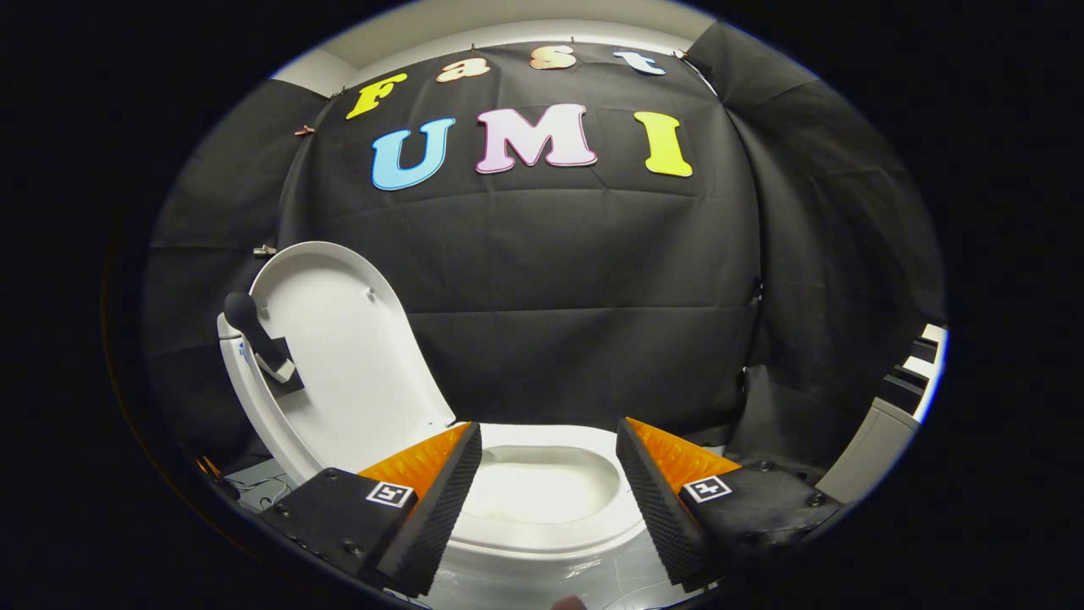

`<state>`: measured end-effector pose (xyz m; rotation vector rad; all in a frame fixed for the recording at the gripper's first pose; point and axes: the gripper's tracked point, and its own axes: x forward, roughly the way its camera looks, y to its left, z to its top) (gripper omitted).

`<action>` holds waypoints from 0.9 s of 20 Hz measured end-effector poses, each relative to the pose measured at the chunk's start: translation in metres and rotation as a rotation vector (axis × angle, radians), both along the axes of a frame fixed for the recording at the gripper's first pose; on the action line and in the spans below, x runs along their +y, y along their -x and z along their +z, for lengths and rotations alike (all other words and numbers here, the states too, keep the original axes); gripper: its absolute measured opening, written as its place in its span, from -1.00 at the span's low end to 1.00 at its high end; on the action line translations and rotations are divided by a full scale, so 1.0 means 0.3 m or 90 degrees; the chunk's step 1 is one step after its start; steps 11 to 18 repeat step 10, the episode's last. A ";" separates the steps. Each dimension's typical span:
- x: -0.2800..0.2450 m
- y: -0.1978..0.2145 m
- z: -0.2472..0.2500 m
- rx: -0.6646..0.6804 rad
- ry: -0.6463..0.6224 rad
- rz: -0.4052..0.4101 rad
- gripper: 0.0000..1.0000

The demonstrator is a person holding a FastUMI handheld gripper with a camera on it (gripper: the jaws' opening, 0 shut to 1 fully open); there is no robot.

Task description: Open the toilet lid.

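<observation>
The white toilet lid (pixel 339 373) stands raised, leaning back to the left of the bowl with its inner face showing. The white seat ring (pixel 542 529) and the bowl opening (pixel 542 491) lie just ahead of and between my fingers. My gripper (pixel 549 436) is open, its two fingers spread on either side of the bowl with nothing held. The left fingertip (pixel 461 449) is close to the lid's lower edge; I cannot tell whether it touches it.
A dark knob on an arm (pixel 254 335) sticks out by the lid's left edge, near the tank. Black cloth (pixel 593 280) hangs behind the toilet. A grey and white cabinet-like piece (pixel 889 424) stands at the far right.
</observation>
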<state>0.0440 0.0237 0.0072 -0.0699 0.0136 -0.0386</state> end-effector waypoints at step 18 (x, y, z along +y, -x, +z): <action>0.000 0.005 -0.014 0.008 0.005 0.001 0.99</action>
